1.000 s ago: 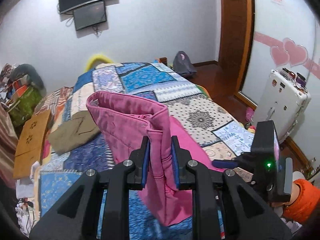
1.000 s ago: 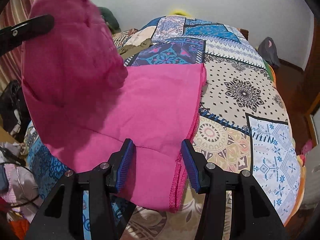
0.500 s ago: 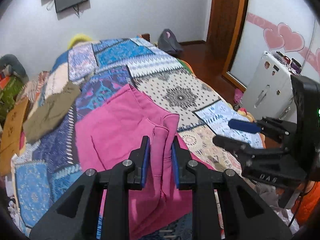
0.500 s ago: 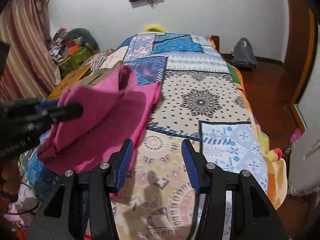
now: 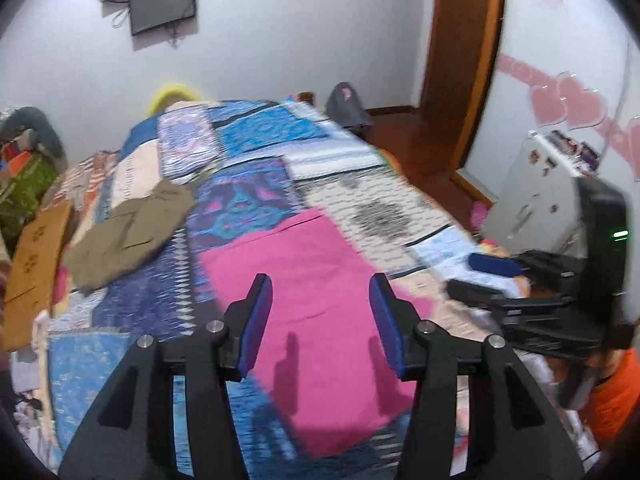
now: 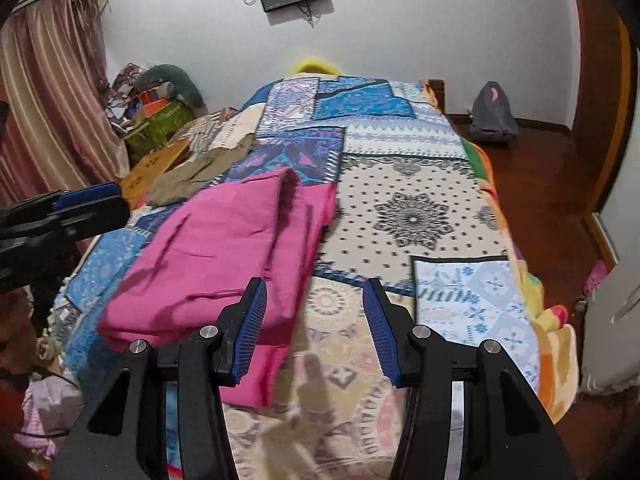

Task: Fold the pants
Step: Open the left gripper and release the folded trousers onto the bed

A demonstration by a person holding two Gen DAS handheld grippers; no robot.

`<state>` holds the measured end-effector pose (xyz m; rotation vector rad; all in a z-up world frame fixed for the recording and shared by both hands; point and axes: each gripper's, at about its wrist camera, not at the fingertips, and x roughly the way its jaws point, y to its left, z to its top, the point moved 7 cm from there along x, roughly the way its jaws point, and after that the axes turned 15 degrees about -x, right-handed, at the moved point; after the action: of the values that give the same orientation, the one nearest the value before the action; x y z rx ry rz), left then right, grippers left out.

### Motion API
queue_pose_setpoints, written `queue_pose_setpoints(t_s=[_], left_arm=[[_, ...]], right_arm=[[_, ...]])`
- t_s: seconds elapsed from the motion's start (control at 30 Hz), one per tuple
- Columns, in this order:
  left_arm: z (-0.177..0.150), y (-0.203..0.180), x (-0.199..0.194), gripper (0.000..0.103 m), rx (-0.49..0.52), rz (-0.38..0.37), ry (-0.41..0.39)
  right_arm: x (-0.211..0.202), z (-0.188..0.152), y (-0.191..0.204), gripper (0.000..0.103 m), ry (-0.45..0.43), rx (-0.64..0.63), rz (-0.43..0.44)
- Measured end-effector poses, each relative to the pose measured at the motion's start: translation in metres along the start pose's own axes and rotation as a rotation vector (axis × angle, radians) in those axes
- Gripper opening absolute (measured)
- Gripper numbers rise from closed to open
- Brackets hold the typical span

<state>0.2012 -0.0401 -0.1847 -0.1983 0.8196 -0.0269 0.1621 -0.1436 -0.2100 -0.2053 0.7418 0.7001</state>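
The left gripper (image 5: 320,312) has just let go of the pink pants (image 5: 304,280), its jaws now spread above them. The pants lie folded on the bed (image 6: 420,216) just ahead. The right gripper (image 6: 314,320) is released too; this fold looks complete.

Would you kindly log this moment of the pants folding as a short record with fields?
garment: pink pants, lying folded on the patchwork bedspread
left gripper: open, holding nothing, above the pants
right gripper: open, holding nothing, over the pants' right edge
other clothing: olive garment lying beyond the pants, apart from them
image quality: left wrist view motion-blurred
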Motion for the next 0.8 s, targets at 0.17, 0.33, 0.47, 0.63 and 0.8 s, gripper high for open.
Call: queue_pose_setpoints(t_s=[0.17, 0.33, 0.47, 0.63, 0.8], left_arm=[[-0.022, 0.048, 0.018, 0.050, -0.061, 0.051, 0.088], [-0.053, 0.059, 0.029, 0.051, -0.042, 0.068, 0.132], [-0.065, 0.059, 0.036, 0.054, -0.014, 0.117, 0.109], [-0.074, 0.062, 0.035, 0.054, -0.039, 0.101, 0.103], [-0.076, 0.063, 0.031, 0.054, -0.068, 0.065, 0.126]], right_arm=[[0.007, -0.005, 0.028, 0.046, 0.026, -0.042, 0.043], [0.017, -0.025, 0.054, 0.046, 0.091, -0.083, 0.094], [0.035, -0.045, 0.055, 0.053, 0.154, -0.114, 0.050], [0.040, -0.046, 0.032, 0.060, 0.168, -0.081, -0.022], [0.048, -0.040, 0.027, 0.060, 0.185, -0.137, -0.027]])
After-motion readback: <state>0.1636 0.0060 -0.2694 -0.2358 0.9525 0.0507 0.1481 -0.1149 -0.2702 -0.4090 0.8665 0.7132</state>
